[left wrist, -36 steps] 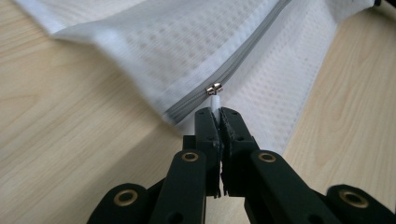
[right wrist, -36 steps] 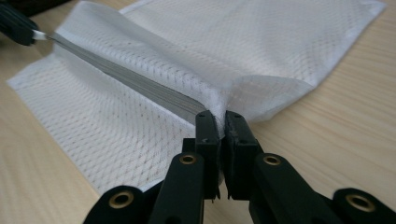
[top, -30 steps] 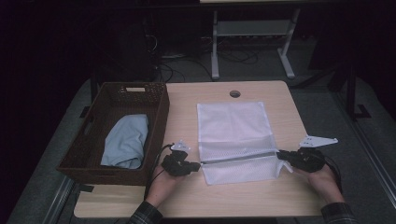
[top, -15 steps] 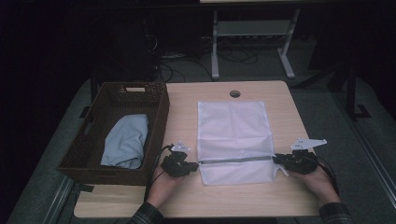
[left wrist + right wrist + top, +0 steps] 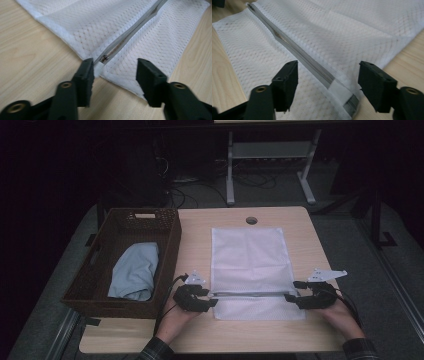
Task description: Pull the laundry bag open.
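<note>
So the wooden table is the big thing here, with the dark wicker basket sitting on its left side and a light blue cloth bundled inside it, no different from a second ago. Just right of the basket, flat on the tabletop, is the white mesh laundry bag, and that's what I'm working on. It lies long-ways away from me, and its grey zipper runs across it near my end. Compared to a second ago the bag looks flatter: back then the zipper line was pulled taut between my two grippers, now it just rests there. My left gripper sits at the left end of the zipper, and its jaws have just been opening. In the left gripper view the left gripper stands spread, with the little zipper pull and the bag's corner lying loose between the pads, nothing pinched. My right gripper is at the right end and has shifted a touch toward the bag since the earlier frame. Its jaws have just been opening too: in the right gripper view the right gripper straddles the zipper's end without pressing on it.
</note>
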The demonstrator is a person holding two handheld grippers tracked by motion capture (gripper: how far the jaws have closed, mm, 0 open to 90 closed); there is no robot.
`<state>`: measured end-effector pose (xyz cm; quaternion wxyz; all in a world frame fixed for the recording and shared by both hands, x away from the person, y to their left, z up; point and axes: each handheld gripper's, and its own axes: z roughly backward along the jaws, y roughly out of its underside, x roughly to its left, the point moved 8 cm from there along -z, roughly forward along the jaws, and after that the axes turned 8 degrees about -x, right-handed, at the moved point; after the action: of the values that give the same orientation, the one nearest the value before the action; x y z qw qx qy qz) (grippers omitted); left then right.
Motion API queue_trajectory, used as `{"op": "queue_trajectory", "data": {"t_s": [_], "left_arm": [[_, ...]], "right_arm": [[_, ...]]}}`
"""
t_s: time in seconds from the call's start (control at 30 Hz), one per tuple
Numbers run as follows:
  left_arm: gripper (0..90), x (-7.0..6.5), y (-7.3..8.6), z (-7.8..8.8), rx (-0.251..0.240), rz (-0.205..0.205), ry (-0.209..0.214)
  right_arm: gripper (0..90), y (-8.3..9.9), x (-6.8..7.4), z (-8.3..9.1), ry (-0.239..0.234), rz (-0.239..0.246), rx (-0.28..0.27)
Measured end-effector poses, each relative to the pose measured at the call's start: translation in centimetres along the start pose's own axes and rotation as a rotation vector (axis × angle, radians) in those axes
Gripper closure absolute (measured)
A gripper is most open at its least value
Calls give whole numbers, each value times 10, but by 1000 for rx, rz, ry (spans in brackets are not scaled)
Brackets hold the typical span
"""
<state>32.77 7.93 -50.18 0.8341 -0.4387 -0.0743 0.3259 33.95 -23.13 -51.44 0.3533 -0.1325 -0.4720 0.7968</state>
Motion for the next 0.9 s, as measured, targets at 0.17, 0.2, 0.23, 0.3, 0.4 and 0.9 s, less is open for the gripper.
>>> {"op": "queue_trajectory", "data": {"t_s": [0.17, 0.2, 0.23, 0.3, 0.4, 0.9], "left_arm": [[336, -2, 0, 4, -1, -35, 11], [312, -3, 0, 5, 3, -40, 17], [292, -4, 1, 5, 4, -45, 21], [248, -7, 2, 6, 7, -61, 28], [196, -12, 3, 7, 11, -80, 48], [147, -22, 3, 13, 18, -101, 67]], "right_arm": [[248, -4, 11, -2, -11, 18, -11], [247, -5, 13, -3, -12, 22, -15], [244, -5, 15, -3, -15, 23, -18], [233, -6, 19, -3, -23, 26, -23], [224, -7, 25, -4, -35, 35, -25], [219, -1, 68, -4, -81, 42, -52]]}}
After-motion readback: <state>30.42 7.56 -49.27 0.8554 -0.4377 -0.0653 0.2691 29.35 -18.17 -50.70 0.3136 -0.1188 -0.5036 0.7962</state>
